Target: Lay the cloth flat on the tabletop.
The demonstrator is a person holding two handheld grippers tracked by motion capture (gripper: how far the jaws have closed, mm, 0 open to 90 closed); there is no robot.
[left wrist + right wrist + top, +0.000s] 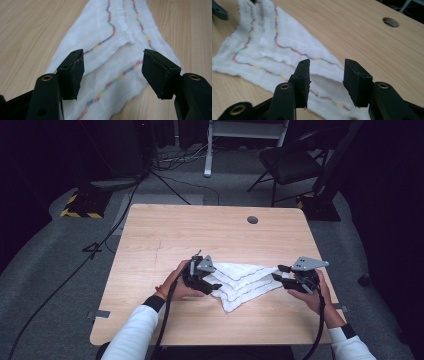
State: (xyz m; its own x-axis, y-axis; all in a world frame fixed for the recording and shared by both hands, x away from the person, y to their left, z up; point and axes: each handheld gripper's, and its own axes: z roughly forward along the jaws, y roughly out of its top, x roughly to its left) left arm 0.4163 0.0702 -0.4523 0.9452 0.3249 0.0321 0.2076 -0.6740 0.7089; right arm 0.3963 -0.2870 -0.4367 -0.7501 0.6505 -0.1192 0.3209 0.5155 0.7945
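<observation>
A white cloth [239, 282] with a multicoloured stitched border lies folded and rumpled on the wooden table [165, 235], between my two grippers. My left gripper [212, 285] sits at the cloth's left end, open, its jaws spread over the cloth [110, 62] with nothing gripped. My right gripper [279, 273] is at the cloth's right corner, open too, jaws hovering just above the cloth [274, 50]. In the right gripper view a bit of the left gripper [219, 11] shows at the far end of the cloth.
A round cable hole [252, 220] is in the table near its far edge, also seen as a hole [390, 22]. Beyond the table stand a black folding chair [290, 162] and a white frame [245, 130], with cables on the grey floor.
</observation>
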